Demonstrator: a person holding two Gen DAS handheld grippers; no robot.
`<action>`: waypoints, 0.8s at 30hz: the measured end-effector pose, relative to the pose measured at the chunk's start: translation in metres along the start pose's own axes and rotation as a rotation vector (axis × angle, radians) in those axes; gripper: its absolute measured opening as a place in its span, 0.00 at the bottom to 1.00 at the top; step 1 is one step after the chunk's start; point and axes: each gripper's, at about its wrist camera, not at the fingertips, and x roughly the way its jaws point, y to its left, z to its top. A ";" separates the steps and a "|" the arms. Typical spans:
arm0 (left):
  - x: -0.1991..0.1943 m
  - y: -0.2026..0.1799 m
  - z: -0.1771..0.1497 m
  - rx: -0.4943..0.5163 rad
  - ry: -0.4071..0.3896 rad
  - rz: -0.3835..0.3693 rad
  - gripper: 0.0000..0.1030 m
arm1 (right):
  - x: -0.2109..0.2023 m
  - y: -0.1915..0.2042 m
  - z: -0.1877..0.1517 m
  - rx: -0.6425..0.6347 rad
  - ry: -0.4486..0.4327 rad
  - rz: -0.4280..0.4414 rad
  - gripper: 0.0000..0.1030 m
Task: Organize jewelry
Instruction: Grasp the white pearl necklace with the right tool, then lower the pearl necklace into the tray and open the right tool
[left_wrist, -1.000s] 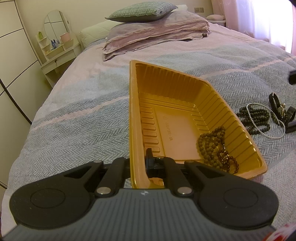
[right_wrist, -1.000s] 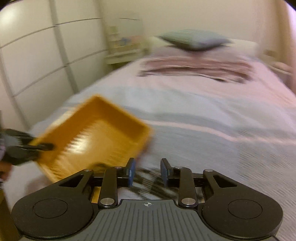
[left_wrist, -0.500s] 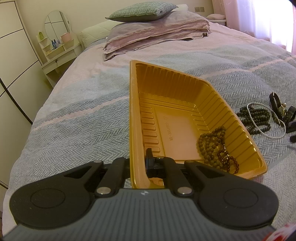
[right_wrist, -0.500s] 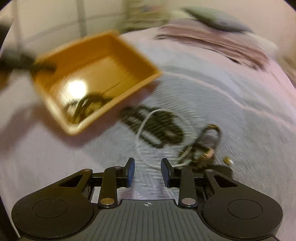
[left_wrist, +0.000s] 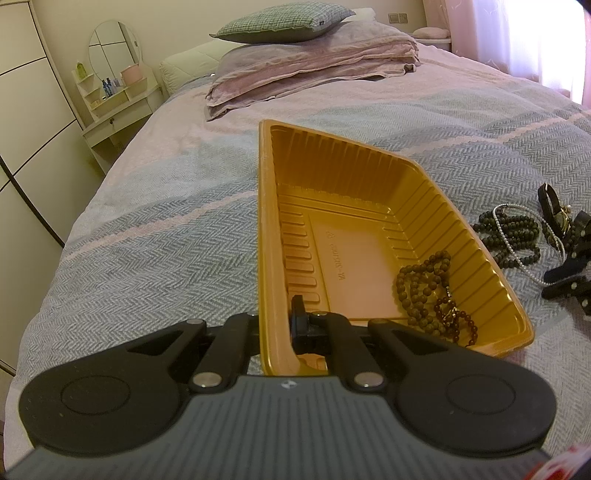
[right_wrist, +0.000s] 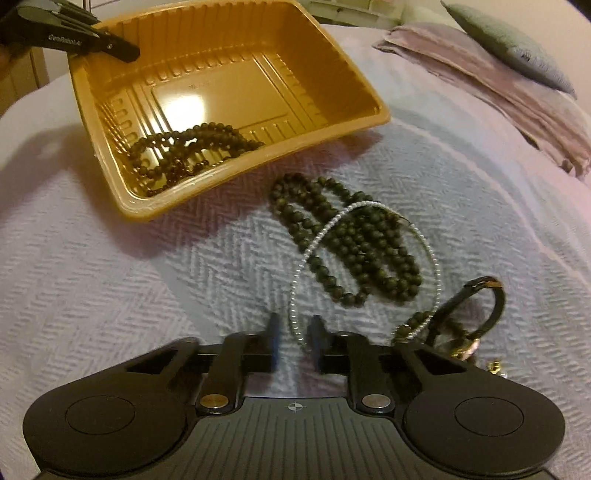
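Note:
My left gripper (left_wrist: 277, 314) is shut on the near corner of a gold plastic tray (left_wrist: 269, 221) and holds it tilted on the bed. A brown bead string (left_wrist: 424, 291) lies in the tray's low end; it also shows in the right wrist view (right_wrist: 184, 151). On the bedspread beside the tray lie a dark bead necklace (right_wrist: 354, 243), a thin white pearl strand (right_wrist: 314, 243) and a black-strapped watch (right_wrist: 476, 317). My right gripper (right_wrist: 293, 336) is open and empty, low over the bedspread, with the pearl strand's near end between its fingers.
The tray (right_wrist: 229, 74) shows in the right wrist view with the left gripper (right_wrist: 107, 44) on its far corner. Folded pink bedding and a grey pillow (left_wrist: 280, 22) lie at the bed's head. A white dresser (left_wrist: 118, 107) and wardrobe stand left.
My right gripper has swung down and in toward the jewelry pile, now low over the pearl strand. The left gripper and tray have stayed put.

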 end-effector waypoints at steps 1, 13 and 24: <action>0.000 0.000 0.000 0.001 0.000 0.000 0.04 | -0.002 0.001 0.002 0.000 0.000 -0.004 0.02; 0.001 0.000 0.000 -0.002 0.003 -0.003 0.04 | -0.121 -0.018 0.055 0.115 -0.281 -0.082 0.02; 0.001 0.001 -0.001 0.000 0.002 -0.003 0.03 | -0.190 -0.019 0.109 0.083 -0.415 -0.102 0.02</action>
